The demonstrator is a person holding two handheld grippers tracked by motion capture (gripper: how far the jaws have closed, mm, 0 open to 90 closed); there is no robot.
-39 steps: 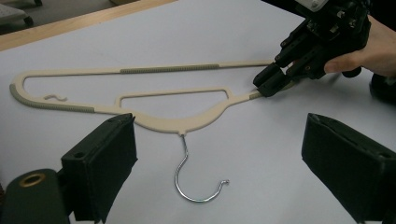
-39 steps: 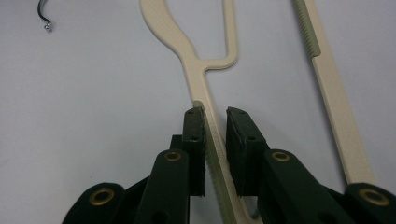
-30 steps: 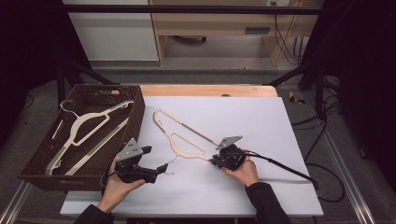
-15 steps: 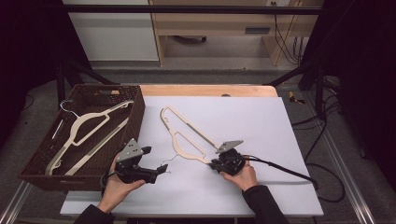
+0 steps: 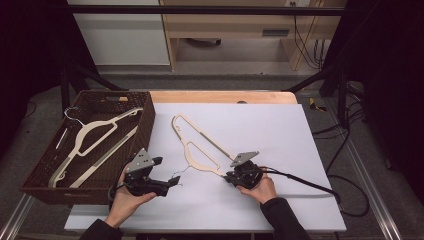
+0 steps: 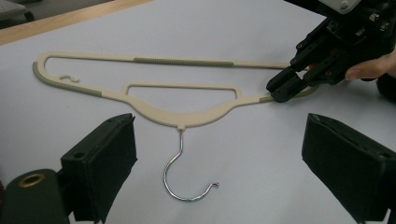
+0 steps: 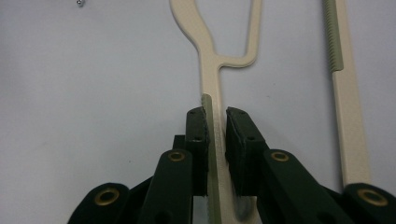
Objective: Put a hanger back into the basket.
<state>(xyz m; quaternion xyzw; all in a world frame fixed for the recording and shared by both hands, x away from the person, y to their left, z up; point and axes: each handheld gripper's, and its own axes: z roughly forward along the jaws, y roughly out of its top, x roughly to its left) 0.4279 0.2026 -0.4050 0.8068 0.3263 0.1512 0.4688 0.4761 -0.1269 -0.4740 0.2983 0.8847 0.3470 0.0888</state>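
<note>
Flat on the white table top (image 5: 280, 135) lies a cream plastic hanger (image 5: 197, 145), its wire hook (image 6: 187, 179) pointing toward the person's left gripper (image 5: 170, 186). That gripper rests on the table near the brown wicker basket (image 5: 145, 107), and in the left gripper view its two black jaws stand wide apart with nothing between them; the hook sits just ahead of them, untouched. The right gripper (image 5: 231, 177) is clamped on the near end of the hanger's shoulder arm. In the right gripper view the pads (image 7: 198, 135) sit on either side of the cream bar and its green ribbed strip, though a thin gap on the right side makes it hard to judge how firmly that pad presses. The hanger's end is hidden beneath the jaws there. In the basket lie two more cream hangers (image 5: 95, 140), partly cut off by its wall. A black cable (image 5: 305, 182) trails right from the right gripper.
</note>
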